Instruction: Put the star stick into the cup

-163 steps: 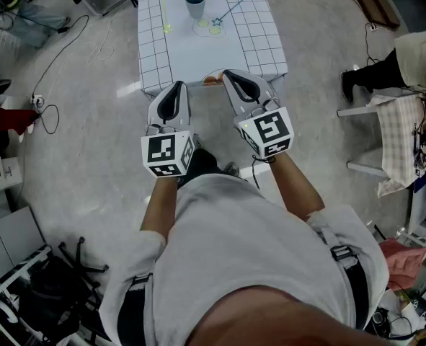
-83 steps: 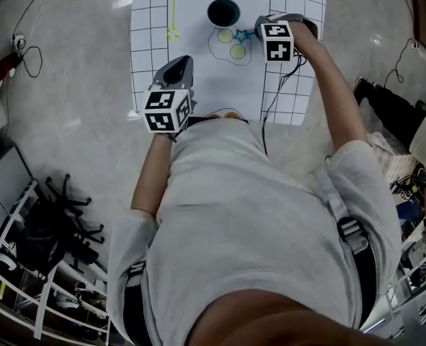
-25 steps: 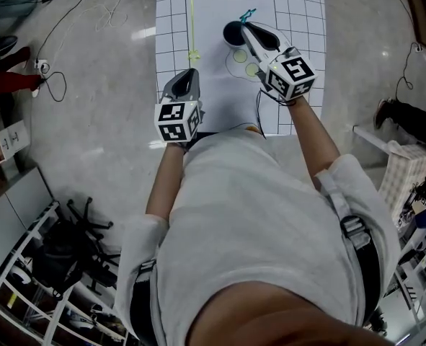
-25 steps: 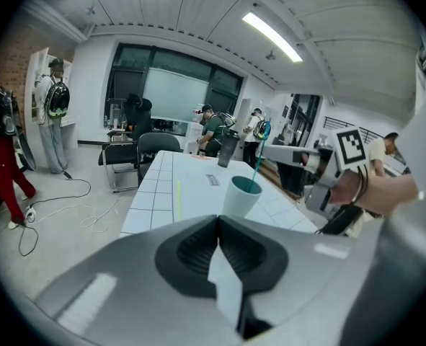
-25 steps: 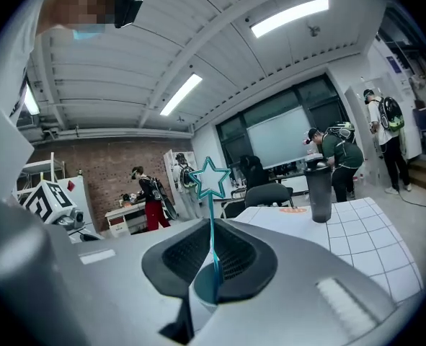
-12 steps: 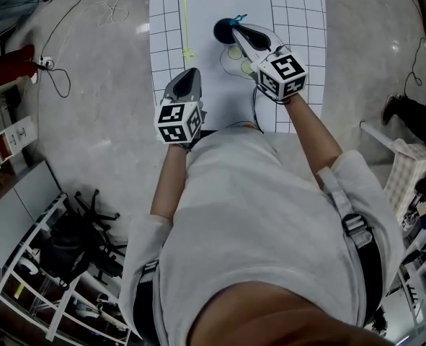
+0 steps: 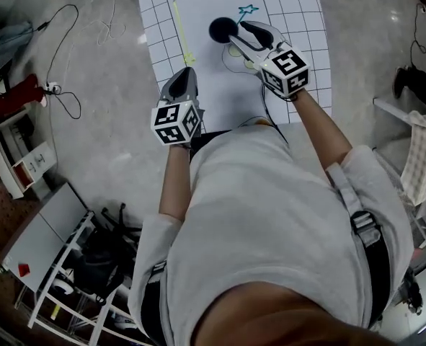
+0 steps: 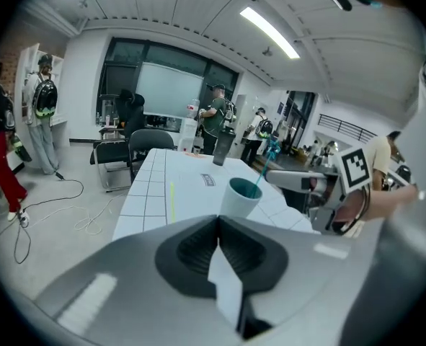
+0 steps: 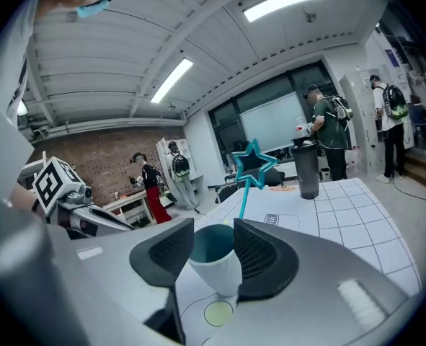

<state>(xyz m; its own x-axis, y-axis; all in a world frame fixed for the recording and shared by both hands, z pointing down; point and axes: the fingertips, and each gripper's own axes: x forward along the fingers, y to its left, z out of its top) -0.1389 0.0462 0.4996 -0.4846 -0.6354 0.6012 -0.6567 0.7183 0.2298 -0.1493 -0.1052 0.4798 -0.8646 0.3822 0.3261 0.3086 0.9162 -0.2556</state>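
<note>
The teal cup (image 7: 222, 29) stands on the white gridded table (image 7: 299, 20). The blue star stick (image 7: 246, 11) rests in the cup, leaning away with its star above the rim. My right gripper (image 7: 241, 34) sits just on the near side of the cup; its jaws have just been opening and stand open, with nothing pressed between them. In the right gripper view the cup (image 9: 216, 259) shows past the open jaws, with the star (image 9: 252, 161) above. My left gripper (image 7: 183, 74) hovers shut and empty at the table's near left. It sees the cup (image 8: 241, 197) and the stick (image 8: 269, 157).
A yellow stick (image 7: 182, 40) lies on the table left of the cup. A dark tumbler (image 9: 308, 169) stands at the far end. A yellow circle (image 9: 218, 313) is printed just before the cup. Several people and chairs (image 8: 115, 161) are beyond the table.
My right gripper sank beside the cup with the star stick in its jaws, then opened. The stick now stands free in the cup. The left gripper stayed put.
</note>
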